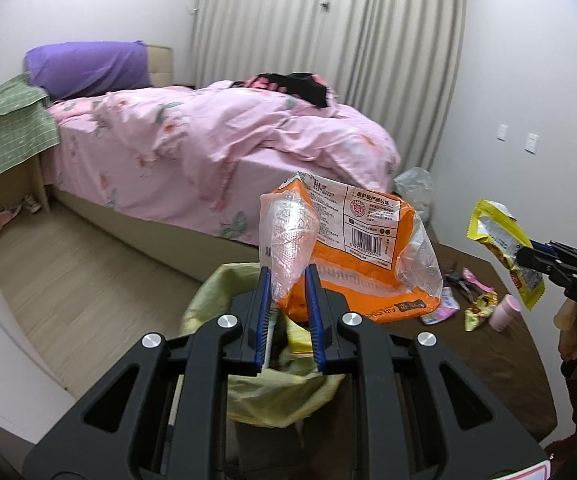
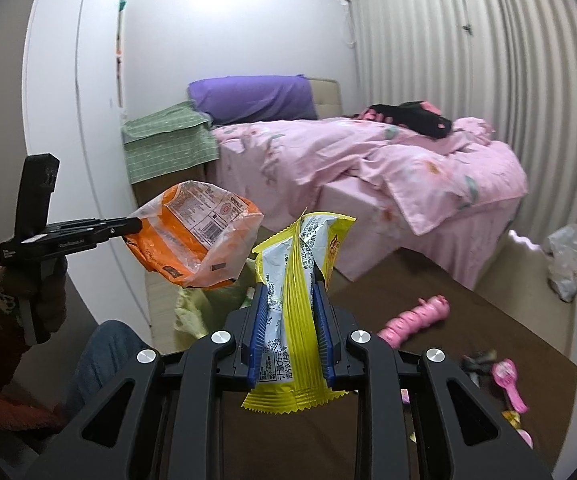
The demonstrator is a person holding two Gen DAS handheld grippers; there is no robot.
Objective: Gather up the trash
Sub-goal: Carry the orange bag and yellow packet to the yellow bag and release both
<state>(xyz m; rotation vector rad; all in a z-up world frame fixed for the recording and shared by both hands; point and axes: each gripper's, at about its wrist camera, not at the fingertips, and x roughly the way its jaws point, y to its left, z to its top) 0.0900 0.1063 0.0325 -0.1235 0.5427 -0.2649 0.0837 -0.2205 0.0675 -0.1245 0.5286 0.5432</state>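
**Two wrappers held over the bin bag**

The left gripper (image 1: 287, 280) is clamped on the clear edge of a crumpled orange plastic package (image 1: 362, 248), barcode label facing up, above the pale yellow bin bag (image 1: 272, 392). The right gripper (image 2: 290, 308) pinches a yellow foil snack wrapper (image 2: 294, 300), long axis upright. Small litter lies on the dark brown table (image 1: 500, 364); open floor lies beside the pink bed (image 1: 208, 136).
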